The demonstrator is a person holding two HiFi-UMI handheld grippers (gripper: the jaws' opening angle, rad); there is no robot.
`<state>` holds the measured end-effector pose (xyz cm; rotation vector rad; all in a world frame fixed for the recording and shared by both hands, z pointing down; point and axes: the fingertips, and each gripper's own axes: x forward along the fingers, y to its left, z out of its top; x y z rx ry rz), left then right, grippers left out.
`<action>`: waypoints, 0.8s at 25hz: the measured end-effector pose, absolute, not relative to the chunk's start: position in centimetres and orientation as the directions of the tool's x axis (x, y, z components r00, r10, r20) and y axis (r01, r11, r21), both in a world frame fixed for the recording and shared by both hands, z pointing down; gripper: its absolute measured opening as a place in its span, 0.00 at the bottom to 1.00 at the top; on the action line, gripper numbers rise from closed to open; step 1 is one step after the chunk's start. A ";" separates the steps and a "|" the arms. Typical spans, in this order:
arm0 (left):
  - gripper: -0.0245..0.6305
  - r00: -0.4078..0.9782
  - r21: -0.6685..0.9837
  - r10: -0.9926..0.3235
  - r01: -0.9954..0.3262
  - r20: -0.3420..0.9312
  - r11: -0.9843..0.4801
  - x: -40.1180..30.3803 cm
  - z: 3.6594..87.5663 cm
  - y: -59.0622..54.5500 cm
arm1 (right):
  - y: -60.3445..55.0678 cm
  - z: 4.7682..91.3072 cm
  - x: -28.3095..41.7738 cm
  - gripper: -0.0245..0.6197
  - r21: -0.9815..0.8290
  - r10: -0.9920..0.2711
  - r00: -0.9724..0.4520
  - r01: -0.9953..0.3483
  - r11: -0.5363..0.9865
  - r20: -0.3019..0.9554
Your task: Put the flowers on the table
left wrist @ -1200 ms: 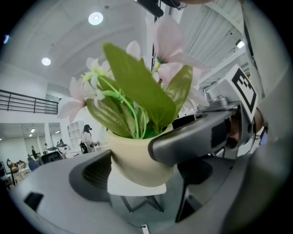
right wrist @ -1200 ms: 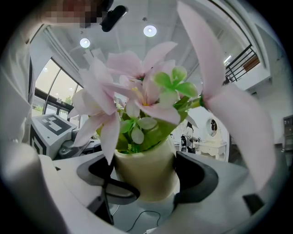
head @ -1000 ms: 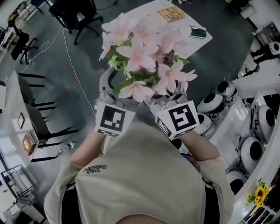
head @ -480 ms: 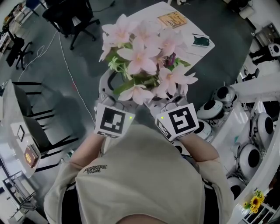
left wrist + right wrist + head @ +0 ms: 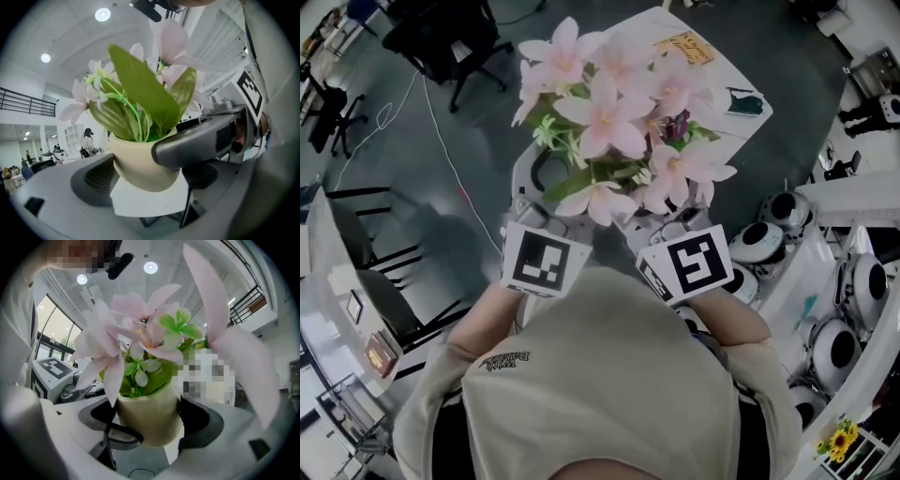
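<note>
Head view looks down on pale pink flowers with green leaves, carried in front of our chest between both tools. Left gripper view shows them standing upright in a cream pot. There the left gripper has its fingers closed against the pot's lower sides, gripping it, and a grey finger of the other tool crosses the pot's front on the right. Right gripper view tells the same from the other side: the right gripper presses its dark-padded fingers on both flanks of the pot, so we hold it with both tools together. The pot hangs in the air, touching no surface that we can see. Beyond the blooms lies a white desk, its near part hidden by the petals, with a yellowish book and a small dark-green thing lying apart on it. A black office chair stands on the grey floor to the left of the desk.
</note>
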<state>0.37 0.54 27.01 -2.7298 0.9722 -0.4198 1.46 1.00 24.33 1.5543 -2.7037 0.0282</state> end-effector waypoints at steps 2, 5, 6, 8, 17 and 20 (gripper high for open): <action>0.73 0.743 -0.288 -0.640 -0.580 0.196 -0.762 0.0 26.9 -1.1 | -0.7 24.2 1.1 0.71 -0.005 -0.865 -0.500 -0.866 0.500 0.034; 0.73 0.747 -0.286 -0.635 -0.575 0.198 -0.766 -0.7 26.9 -3.6 | -3.1 24.2 0.4 0.71 -0.004 -0.869 -0.494 -0.869 0.494 0.038; 0.73 0.749 -0.287 -0.633 -0.573 0.198 -0.768 -0.9 26.9 -4.4 | -3.9 24.2 0.2 0.71 -0.003 -0.870 -0.491 -0.871 0.492 0.039; 0.73 0.752 -0.287 -0.629 -0.569 0.197 -0.771 -1.3 26.9 -6.0 | -5.5 24.2 -0.2 0.71 -0.002 -0.873 -0.486 -0.874 0.486 0.042; 0.73 0.767 -0.301 -0.615 -0.551 0.186 -0.778 -2.2 26.5 -12.1 | -11.6 23.9 -1.1 0.71 0.007 -0.885 -0.465 -0.885 0.465 0.031; 0.73 0.765 -0.310 -0.615 -0.548 0.188 -0.777 -2.2 26.6 -13.2 | -12.7 24.0 -1.1 0.71 0.007 -0.884 -0.467 -0.884 0.467 0.031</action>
